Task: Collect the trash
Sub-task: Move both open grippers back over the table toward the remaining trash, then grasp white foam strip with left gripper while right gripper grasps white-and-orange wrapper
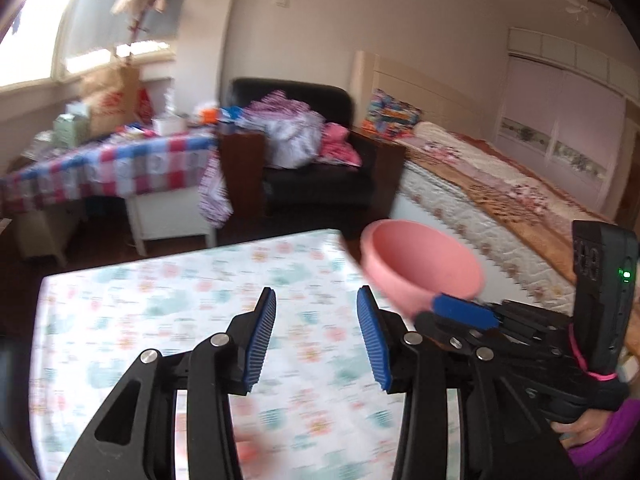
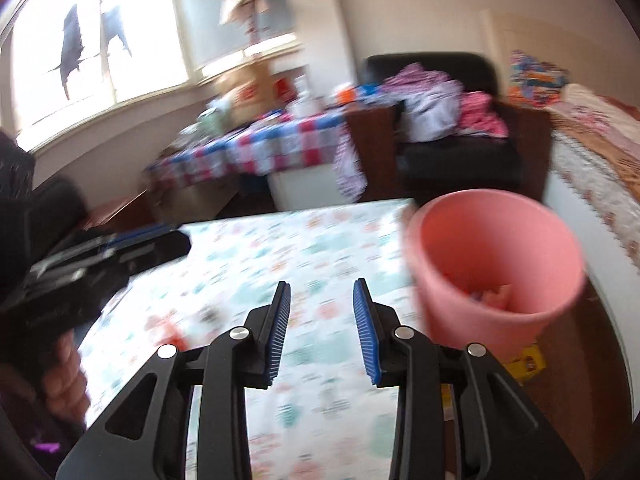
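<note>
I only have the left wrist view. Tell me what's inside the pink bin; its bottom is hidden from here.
Observer: In the right wrist view the pink bin holds a few crumpled scraps at the bottom, too blurred to name.
Operator: Confirm whether the right tool has hold of that bin.
Observer: It doesn't. The right tool is open with nothing between its pads, and the bin sits off to its right side.
Operator: Report anything near the bin's base.
Observer: A yellow object shows just below the bin. It is too blurred to tell what it is.
</note>
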Motion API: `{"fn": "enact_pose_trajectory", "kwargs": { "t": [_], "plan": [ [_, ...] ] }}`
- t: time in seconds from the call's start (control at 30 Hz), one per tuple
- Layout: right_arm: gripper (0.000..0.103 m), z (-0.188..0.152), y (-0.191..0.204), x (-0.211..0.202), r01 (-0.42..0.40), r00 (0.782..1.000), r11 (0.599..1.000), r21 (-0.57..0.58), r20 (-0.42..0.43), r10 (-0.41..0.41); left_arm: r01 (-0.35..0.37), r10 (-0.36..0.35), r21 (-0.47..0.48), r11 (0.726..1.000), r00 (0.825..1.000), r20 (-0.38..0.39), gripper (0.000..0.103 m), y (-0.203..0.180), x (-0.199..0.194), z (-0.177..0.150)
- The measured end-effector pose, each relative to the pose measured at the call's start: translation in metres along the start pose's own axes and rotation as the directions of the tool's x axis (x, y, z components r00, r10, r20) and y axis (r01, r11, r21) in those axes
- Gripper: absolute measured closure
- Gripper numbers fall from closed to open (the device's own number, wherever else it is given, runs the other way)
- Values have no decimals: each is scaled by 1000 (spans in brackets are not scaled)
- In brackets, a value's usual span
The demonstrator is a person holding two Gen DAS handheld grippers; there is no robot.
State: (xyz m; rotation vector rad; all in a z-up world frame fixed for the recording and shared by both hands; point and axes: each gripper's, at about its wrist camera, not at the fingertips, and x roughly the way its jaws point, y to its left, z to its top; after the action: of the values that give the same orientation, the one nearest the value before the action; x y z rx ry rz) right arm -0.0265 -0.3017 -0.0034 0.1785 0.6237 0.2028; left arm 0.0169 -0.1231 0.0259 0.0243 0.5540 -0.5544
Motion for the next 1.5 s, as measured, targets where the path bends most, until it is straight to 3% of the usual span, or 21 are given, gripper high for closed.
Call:
{"fn": "enact_pose_trajectory", "kwargs": {
  "t": [0.13,0.23,0.4,0.63,0.87,1.1,1.17,1.23,1.33,1.5],
  "plan": [
    [70,-7,38,15,-110,992,992,-66,-75,105,-85,85,-32,996,996,16,61,44,-27,-8],
    [70,-16,72,30,-192,972,974,-117,-160,173,-149,150,-44,988,989,17,59,75,-43,-15],
    [70,-26,109,50,-251,946,949,-191,-256,199,-214,214,-74,974,977,-6,59,119,-61,-30],
    [70,-25,127,80,-258,924,947,-191,-334,185,-228,224,-105,968,973,-51,59,148,-63,-53],
    [70,-32,133,119,-290,877,950,-118,-430,215,-212,199,-199,957,976,-84,59,159,-50,-66],
    [75,-33,129,112,-313,879,941,-128,-415,236,-206,180,-197,959,974,-138,59,163,-31,-71],
    [75,-29,123,104,-296,894,946,-133,-386,226,-194,166,-191,962,974,-151,59,162,-22,-71],
    [75,-23,111,93,-258,916,956,-137,-349,197,-175,145,-185,967,976,-165,59,160,-12,-69],
    [75,-16,79,79,-139,953,985,-106,-283,104,-149,109,-201,968,974,-198,59,161,6,-69],
    [75,-16,32,68,-1,969,1000,-19,-248,-4,-126,51,-286,950,966,-254,59,172,44,-73]
  ]
}}
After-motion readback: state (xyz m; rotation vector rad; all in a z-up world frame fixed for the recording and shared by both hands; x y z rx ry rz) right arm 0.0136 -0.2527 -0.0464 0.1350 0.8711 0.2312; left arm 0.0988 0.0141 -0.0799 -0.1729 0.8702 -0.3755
